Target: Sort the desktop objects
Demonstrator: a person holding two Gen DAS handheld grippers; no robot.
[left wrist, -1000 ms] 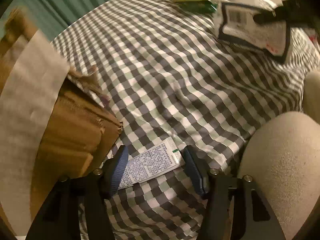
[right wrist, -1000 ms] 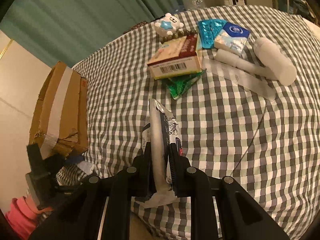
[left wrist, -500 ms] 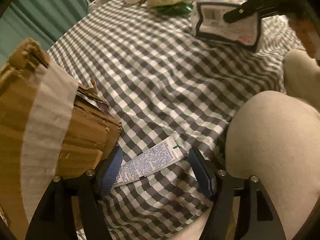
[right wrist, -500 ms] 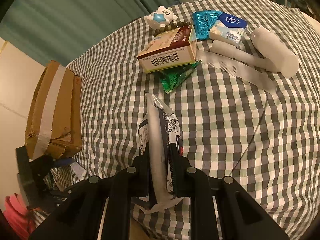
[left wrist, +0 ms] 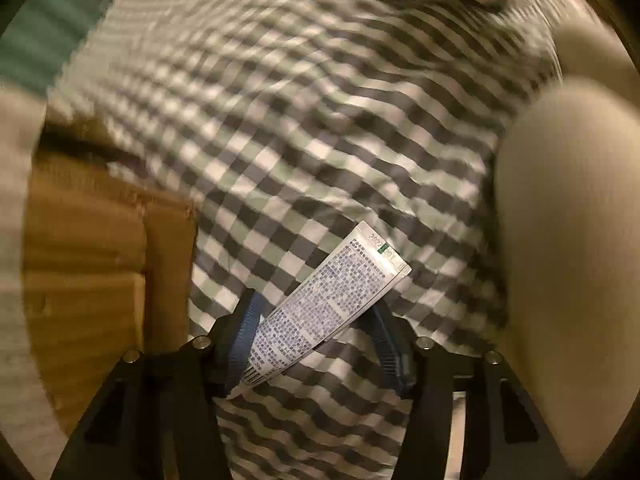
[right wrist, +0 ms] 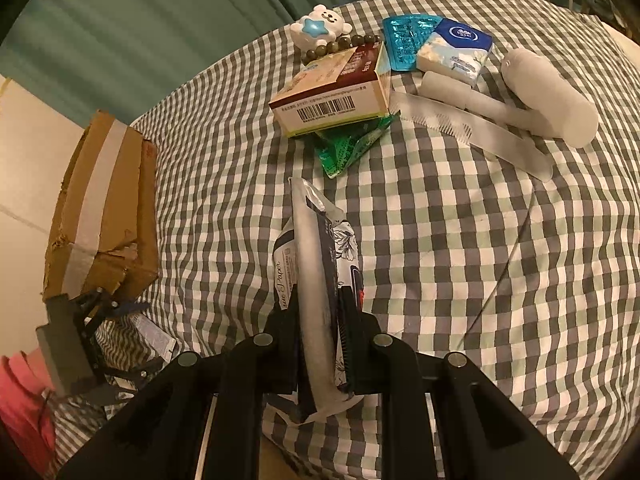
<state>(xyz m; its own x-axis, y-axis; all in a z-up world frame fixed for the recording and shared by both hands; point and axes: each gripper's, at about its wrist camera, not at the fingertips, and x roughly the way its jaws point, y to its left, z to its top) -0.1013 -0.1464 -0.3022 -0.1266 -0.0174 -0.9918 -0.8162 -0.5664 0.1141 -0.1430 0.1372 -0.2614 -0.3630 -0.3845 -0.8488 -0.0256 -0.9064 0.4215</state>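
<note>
Checked tablecloth (right wrist: 440,240) carries cardboard box (right wrist: 104,208), barcode carton (right wrist: 332,100), comb (right wrist: 472,132).

Left tool (left wrist: 316,332): blue-padded fingers (left wrist: 244,328) closed in on a printed tube, which lies slantwise between them; tool tipped downward, low over the table edge. View blurred. In the right wrist view, seen at lower left (right wrist: 116,312), low at the near table edge.

Right tool (right wrist: 320,312): black fingers (right wrist: 286,320) clamped on a flat packet held edge-up, pointed forward across the table.
</note>
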